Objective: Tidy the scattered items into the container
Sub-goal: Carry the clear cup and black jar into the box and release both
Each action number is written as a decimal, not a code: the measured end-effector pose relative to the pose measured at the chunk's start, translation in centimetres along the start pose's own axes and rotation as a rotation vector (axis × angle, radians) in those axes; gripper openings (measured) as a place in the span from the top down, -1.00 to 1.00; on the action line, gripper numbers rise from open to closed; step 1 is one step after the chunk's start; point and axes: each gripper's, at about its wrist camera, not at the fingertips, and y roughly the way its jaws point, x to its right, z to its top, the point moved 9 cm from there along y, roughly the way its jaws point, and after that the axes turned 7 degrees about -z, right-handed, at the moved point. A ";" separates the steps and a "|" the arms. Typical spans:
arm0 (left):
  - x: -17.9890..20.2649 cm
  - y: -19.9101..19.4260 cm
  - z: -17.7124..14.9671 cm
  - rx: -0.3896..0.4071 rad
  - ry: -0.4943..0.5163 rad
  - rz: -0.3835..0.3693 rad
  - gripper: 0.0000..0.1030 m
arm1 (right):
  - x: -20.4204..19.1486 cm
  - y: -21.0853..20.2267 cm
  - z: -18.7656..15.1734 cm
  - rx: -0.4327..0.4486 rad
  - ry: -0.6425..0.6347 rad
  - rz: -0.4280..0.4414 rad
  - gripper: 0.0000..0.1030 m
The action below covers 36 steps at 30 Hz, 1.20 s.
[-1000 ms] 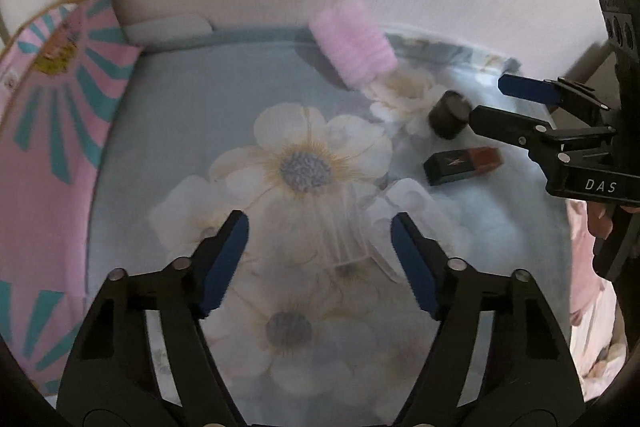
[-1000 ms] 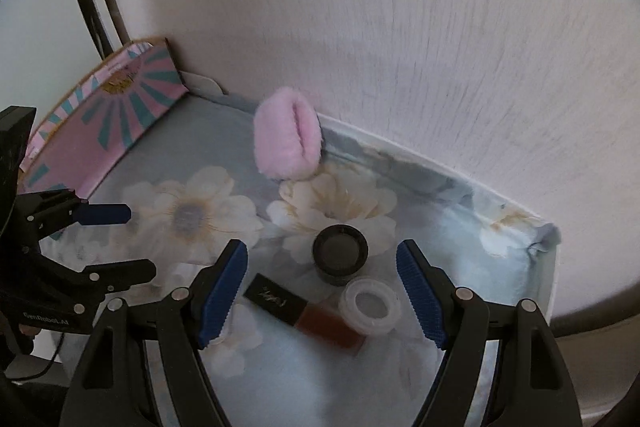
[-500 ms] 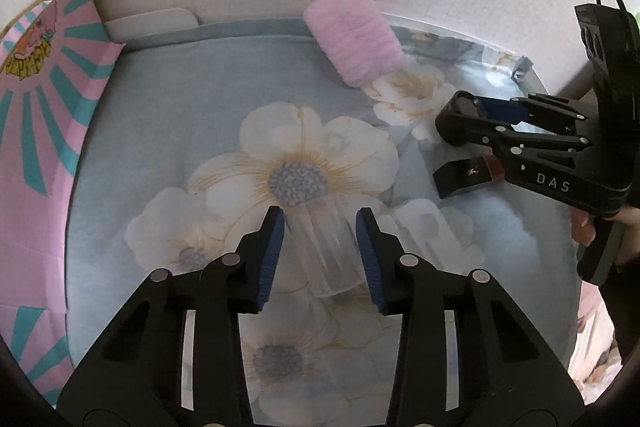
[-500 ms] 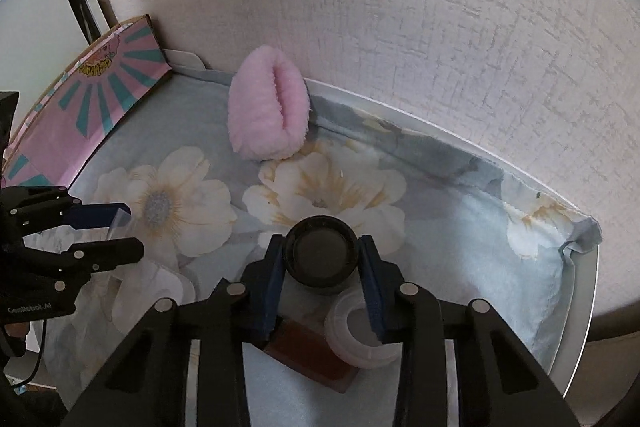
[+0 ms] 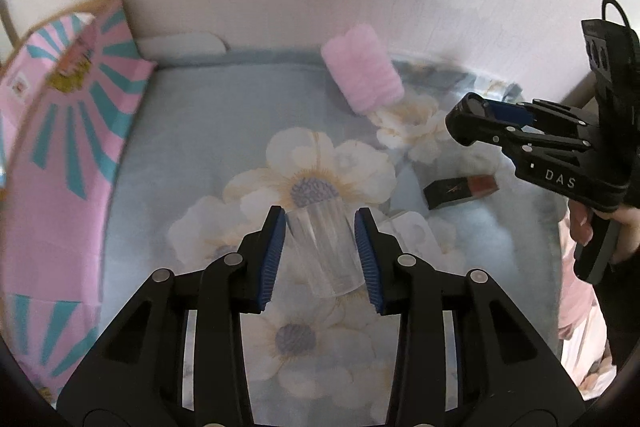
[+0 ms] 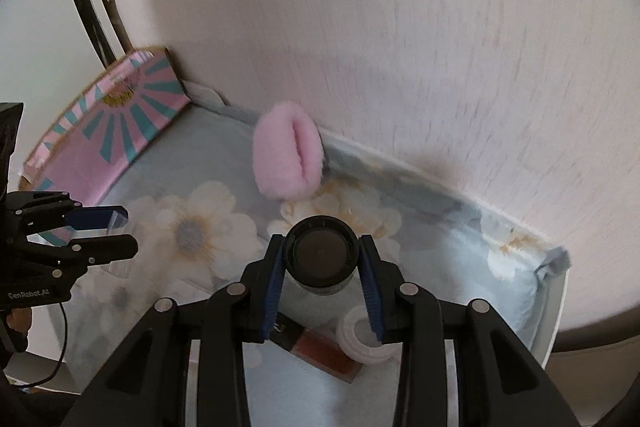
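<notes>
left tool (image 5: 320,247) clamped on clear plastic cup (image 5: 322,251), right tool (image 6: 322,263) gripping dark round jar (image 6: 320,255), pink fluffy puff (image 5: 362,75) by wall, lip gloss tube (image 5: 460,189) on floral cloth (image 5: 208,147)

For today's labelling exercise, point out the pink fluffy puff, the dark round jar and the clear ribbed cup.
pink fluffy puff (image 6: 288,151), right wrist view, on its fuzzy front face.
dark round jar (image 6: 320,253), right wrist view, on its top face.
clear ribbed cup (image 5: 322,247), left wrist view, on its ribbed side wall.
</notes>
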 end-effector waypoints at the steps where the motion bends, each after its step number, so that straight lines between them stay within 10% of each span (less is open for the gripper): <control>1: -0.1 -0.8 0.2 0.007 0.002 0.000 0.37 | -0.1 -0.7 0.7 0.004 -0.003 0.003 0.36; 19: -7.2 -16.7 5.2 0.162 -0.011 0.066 0.41 | -12.4 -10.4 14.4 0.156 -0.180 0.120 0.36; 36: -20.3 -18.6 1.5 0.109 -0.142 0.128 0.41 | -31.1 -2.9 17.3 0.058 -0.319 0.315 0.36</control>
